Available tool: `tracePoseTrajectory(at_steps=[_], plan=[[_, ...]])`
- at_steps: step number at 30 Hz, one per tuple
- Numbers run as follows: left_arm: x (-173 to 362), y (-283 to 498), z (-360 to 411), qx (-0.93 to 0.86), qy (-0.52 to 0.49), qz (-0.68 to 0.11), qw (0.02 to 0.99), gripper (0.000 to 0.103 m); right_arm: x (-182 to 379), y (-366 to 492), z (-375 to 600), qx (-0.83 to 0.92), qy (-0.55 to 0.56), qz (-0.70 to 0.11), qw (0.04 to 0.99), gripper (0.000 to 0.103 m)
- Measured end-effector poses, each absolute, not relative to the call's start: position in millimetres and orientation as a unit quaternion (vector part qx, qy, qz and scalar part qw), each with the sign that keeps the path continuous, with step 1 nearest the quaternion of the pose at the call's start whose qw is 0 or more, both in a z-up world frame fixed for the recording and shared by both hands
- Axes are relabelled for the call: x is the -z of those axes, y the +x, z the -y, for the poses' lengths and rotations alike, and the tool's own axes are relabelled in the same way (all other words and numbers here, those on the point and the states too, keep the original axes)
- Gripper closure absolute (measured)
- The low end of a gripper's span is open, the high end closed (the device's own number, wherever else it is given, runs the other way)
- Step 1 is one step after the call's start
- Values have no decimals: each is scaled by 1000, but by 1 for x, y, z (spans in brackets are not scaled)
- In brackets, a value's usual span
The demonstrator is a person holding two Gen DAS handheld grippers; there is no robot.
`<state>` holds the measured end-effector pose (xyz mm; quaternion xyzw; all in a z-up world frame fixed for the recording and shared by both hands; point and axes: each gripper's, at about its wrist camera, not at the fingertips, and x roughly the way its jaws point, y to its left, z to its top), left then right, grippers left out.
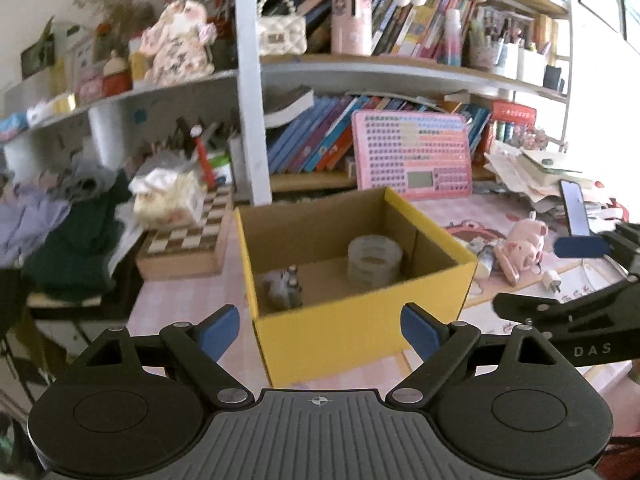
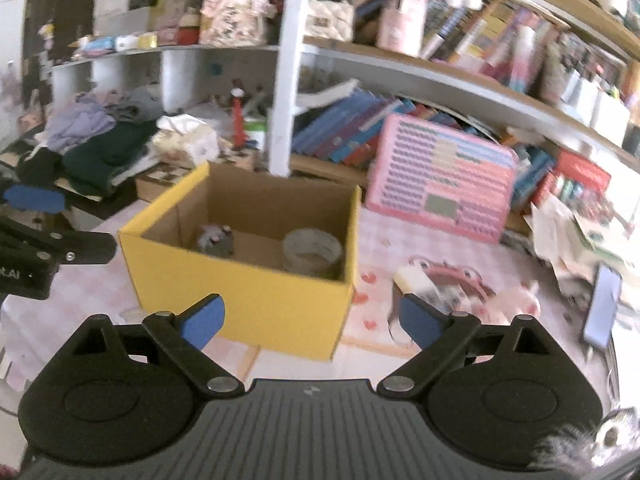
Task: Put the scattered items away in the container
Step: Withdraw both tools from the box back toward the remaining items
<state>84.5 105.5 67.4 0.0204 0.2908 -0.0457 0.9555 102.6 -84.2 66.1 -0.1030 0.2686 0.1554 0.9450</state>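
Yellow box [image 1: 352, 332] on table [image 1: 168, 304] holds tape roll [image 1: 375, 261], grey toy [image 1: 286, 286]; left tongs [image 1: 320, 330], right tongs [image 2: 312, 320] spread wide, empty; pink pig [image 1: 524, 244] beside box.

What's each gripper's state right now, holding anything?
Left gripper: open, holding nothing, facing the yellow box.
Right gripper: open, holding nothing, also in front of the box.
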Motion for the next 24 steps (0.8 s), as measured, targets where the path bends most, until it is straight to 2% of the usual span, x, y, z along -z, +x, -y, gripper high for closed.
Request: tracePoseTrajectory(at_steps=[13,24], plan=[[-28,66,-87,65,4,-350,934,13,-31,79,107,-108,-54,-352,928,7],[4,67,-64,114,-10,-427,897,13,-13,66,119,-87,-60,-415,903,6]])
